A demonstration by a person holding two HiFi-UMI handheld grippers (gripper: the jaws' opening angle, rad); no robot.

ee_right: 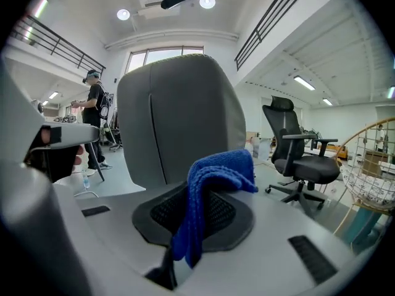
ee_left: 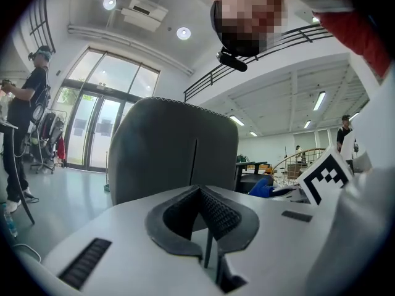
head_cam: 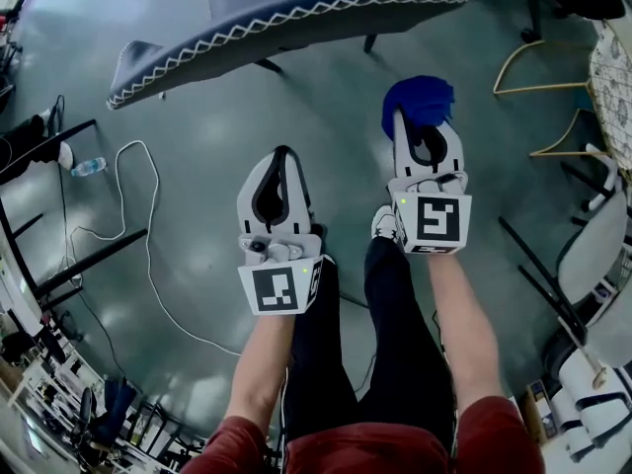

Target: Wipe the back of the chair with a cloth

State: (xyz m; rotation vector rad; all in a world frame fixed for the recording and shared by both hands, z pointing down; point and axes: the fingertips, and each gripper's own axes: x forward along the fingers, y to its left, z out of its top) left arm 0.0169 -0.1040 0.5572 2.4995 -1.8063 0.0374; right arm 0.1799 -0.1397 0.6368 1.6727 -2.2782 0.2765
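Note:
The grey chair back with white zigzag stitching spans the top of the head view. It also stands upright ahead in the left gripper view and the right gripper view. My right gripper is shut on a blue cloth, which bunches out past its tips just short of the chair back. The blue cloth hangs folded between the jaws. My left gripper is shut with nothing in it and sits lower, further from the chair.
A white cable loops over the green floor at left, near a water bottle. A black office chair stands to the right. Wire-frame chairs crowd the right edge. A person stands at far left.

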